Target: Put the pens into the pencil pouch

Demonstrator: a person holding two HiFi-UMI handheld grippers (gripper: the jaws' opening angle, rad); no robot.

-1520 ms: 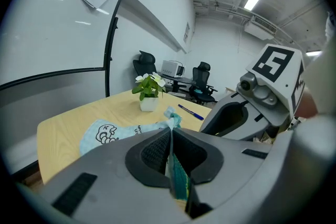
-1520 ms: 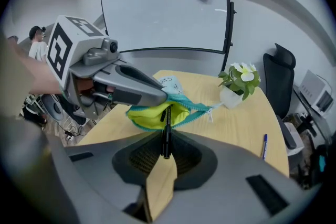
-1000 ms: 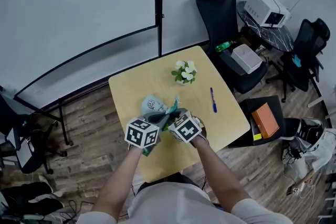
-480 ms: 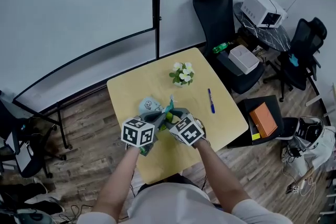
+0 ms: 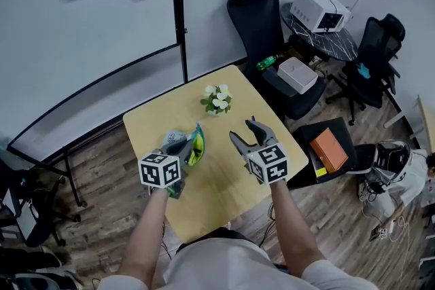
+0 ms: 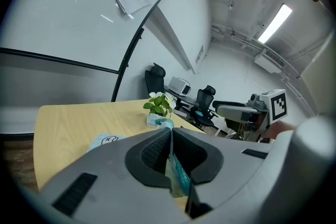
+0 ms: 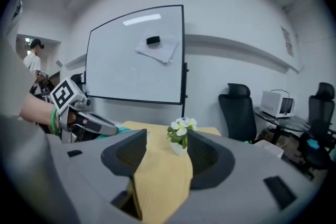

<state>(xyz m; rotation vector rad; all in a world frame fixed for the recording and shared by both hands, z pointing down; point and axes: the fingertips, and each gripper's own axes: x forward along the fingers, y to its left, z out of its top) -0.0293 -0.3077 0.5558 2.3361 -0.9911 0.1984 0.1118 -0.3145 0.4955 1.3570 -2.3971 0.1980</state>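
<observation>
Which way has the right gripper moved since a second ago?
Yes: the right gripper left the pouch and swung to the flower pot's right.

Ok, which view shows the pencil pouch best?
Head view: most of the pencil pouch shows, teal, beside the left tool that grips it. The left gripper view shows only its pinched edge; the right gripper view only a teal sliver.

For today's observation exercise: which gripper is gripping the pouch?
The left gripper: its fingers pinch the pouch; the right gripper has its fingers apart, empty.
</observation>
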